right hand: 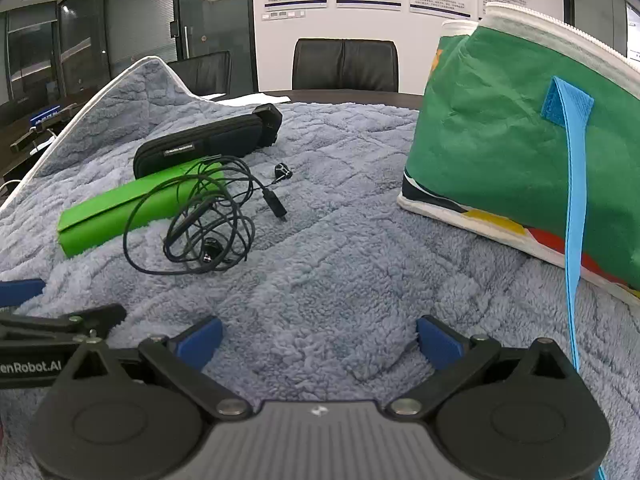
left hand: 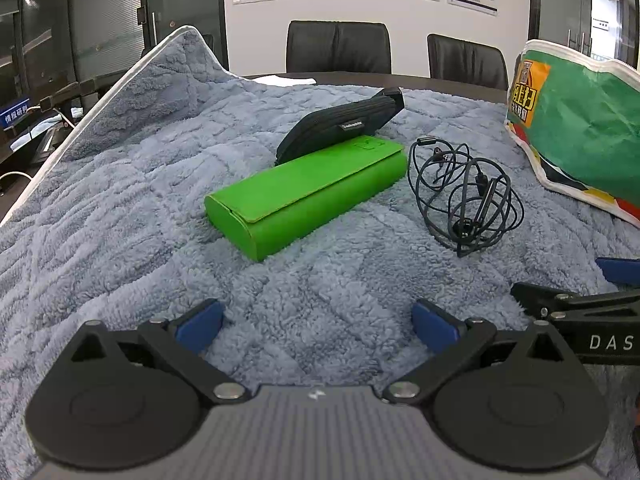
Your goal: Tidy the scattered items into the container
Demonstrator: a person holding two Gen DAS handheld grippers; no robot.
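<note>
At frame centre on blanket (left hand: 120, 184) I see green case (left hand: 304, 192), black pouch (left hand: 340, 126), tangled earphones (left hand: 464, 192), all outside green bag (left hand: 580, 128) at right. Left gripper (left hand: 316, 326) and right gripper (right hand: 318, 338) wide, empty. Nothing tidied yet, I judge.

Left wrist view: I look low across the blue blanket (left hand: 120, 200), close behind the left gripper (left hand: 316, 326), facing the chairs (left hand: 338, 46).
Right wrist view: same low height, same heading, further right; the green bag (right hand: 500, 152) looms upper right.
Shared: green case (left hand: 304, 196), black pouch (left hand: 340, 128), earphones (left hand: 466, 196).
</note>
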